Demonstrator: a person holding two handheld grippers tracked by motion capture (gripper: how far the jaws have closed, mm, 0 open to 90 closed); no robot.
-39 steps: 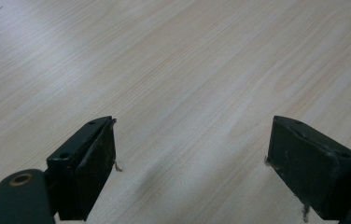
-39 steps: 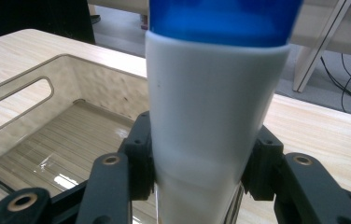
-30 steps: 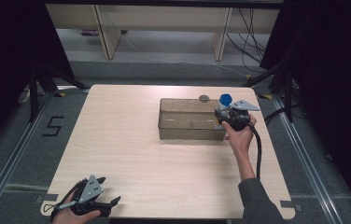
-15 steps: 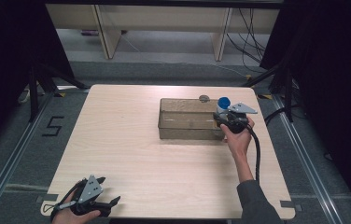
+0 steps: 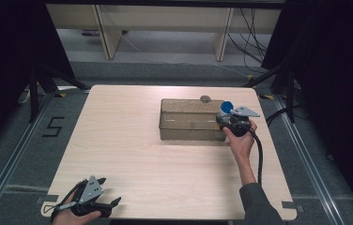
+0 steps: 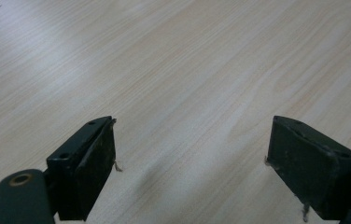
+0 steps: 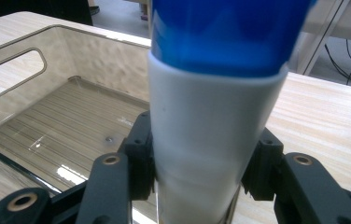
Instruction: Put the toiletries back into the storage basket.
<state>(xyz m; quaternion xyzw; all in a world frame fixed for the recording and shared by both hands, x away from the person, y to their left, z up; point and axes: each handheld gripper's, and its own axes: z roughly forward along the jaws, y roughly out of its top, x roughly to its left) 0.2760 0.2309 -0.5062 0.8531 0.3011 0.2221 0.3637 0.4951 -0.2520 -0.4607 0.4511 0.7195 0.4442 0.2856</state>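
My right gripper [image 5: 223, 121] is shut on a white cup with a blue top [image 5: 226, 107], held upright at the right end of a clear plastic bin [image 5: 184, 134]. In the right gripper view the cup [image 7: 215, 140] stands between both jaws of the right gripper [image 7: 199, 179], with the bin's bare floor [image 7: 66, 123] to its left. My left gripper [image 5: 110, 191] rests in a hand at the table's front left corner. Its jaws are open in the left gripper view [image 6: 192, 154], and only bare wood lies between them.
A small round grey object [image 5: 205, 99] lies on the table just behind the bin. The light wooden table [image 5: 132, 140] has dark floor around it. Shelf legs and cables stand beyond its far edge.
The right gripper with the cup has shifted slightly toward the near side, at the bin's right end. The left gripper has stayed where it was.
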